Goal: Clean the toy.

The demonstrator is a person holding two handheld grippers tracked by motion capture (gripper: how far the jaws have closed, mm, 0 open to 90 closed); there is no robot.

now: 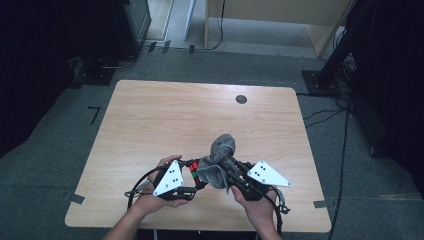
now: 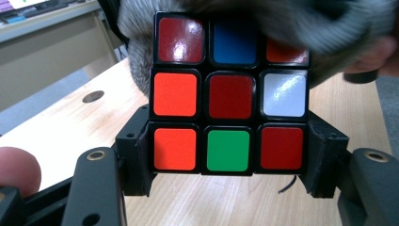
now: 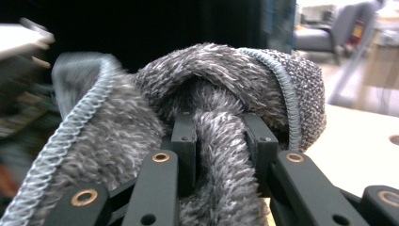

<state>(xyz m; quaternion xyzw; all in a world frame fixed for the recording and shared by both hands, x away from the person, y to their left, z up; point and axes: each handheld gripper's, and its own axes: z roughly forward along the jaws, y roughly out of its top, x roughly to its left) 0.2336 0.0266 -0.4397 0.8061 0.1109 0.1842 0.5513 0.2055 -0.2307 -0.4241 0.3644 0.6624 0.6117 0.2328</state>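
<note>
- Grey cloth (image 3: 221,155) was bunched and clamped in your right claw (image 3: 220,136); the right gripper view showed a thick fold pinched between the two jaws, with the rest bulging above and to the sides.
- Your left claw (image 2: 229,155) was clamped on the cube (image 2: 229,92), its jaws pressing the lower row from both sides, as the left gripper view showed.
- You held the cube (image 1: 198,172) off the worktop (image 1: 150,120), near its front edge, between your two hands in the high view.
- The cloth (image 1: 220,160) lay against the cube on its far and upper side; in the left gripper view it draped over the top row and hid part of it.
- Done, as I judged it: both things were picked up and brought together, and wiping of the cube seemed to be under way.
- Left, as I judged it: the face toward the left claw's camera stayed mostly uncovered, so you likely had that face and the gripped sides yet to wipe. How many faces you had cleaned I could not tell.
- You would need to regrip the cube to reach the parts under the jaws.
</note>
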